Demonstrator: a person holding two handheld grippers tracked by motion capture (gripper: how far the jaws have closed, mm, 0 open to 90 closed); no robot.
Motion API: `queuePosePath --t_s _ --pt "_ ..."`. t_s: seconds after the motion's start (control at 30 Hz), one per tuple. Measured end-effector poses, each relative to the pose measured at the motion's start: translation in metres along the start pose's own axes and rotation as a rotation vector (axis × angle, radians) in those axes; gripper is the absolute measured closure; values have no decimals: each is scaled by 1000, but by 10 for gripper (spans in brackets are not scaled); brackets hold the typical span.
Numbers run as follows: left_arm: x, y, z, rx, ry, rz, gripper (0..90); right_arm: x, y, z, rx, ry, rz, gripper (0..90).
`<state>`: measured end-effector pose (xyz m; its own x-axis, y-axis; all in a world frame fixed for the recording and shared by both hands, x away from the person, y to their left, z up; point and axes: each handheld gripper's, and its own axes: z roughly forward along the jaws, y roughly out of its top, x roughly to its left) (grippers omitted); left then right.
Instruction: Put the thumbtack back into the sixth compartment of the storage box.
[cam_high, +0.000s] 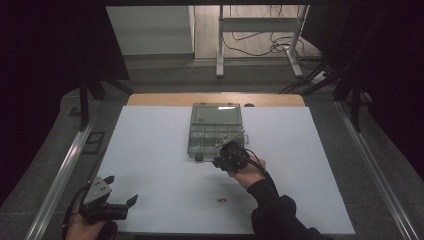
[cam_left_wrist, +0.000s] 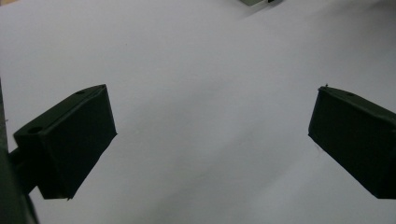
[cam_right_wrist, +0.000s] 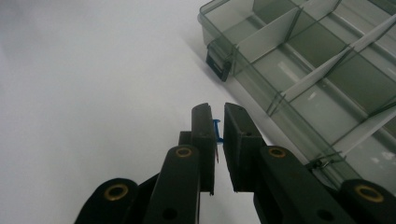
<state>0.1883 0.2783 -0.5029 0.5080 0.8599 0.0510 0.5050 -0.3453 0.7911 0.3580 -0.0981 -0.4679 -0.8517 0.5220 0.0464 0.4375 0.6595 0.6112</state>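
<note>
A dim room surrounds the table: a grey floor (cam_high: 165, 75), a metal frame (cam_high: 260, 25) and loose cables (cam_high: 270, 47) behind. The white table surface (cam_high: 165, 165) carries an open, clear compartment box (cam_high: 216, 131) near its far middle. At the near left edge, the left gripper (cam_high: 122, 192) rests with jaws wide apart, nothing between them. The right gripper (cam_right_wrist: 218, 122), just beside the box's near edge, is clamped on a small blue pushpin (cam_right_wrist: 216, 127). Small pins (cam_high: 222, 200) lie near the front.

Tiny red-green bits (cam_high: 222, 200), unidentifiable
</note>
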Motion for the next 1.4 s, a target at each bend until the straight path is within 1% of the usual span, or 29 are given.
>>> queuePosePath --t_s 0.3,0.53,0.67,0.77,0.83,0.87,1.0,1.07,1.13,1.4 --pt "0 0 0 1 0 2 10 -6 10 2 -18 -10 9 825" --pt "0 0 0 2 -2 3 10 -13 23 5 -34 -20 18 826" --pt "0 0 0 2 -3 4 10 -15 28 6 -38 -32 21 826" --pt "0 0 0 3 -4 4 11 -19 34 9 -49 -44 21 826" --pt "0 0 0 3 -5 4 11 -20 35 10 -50 -44 25 826" --pt "0 0 0 3 -5 4 11 -23 37 12 -49 -53 29 826" --pt "0 0 1 4 -5 6 11 -27 39 17 -48 -59 33 826" --pt "0 0 1 6 -5 8 12 -30 41 23 -46 -71 34 825" --pt "0 0 1 6 -5 9 12 -31 41 25 -44 -73 35 825" --pt "-1 0 1 7 -7 12 12 -36 46 39 -39 -93 46 821"
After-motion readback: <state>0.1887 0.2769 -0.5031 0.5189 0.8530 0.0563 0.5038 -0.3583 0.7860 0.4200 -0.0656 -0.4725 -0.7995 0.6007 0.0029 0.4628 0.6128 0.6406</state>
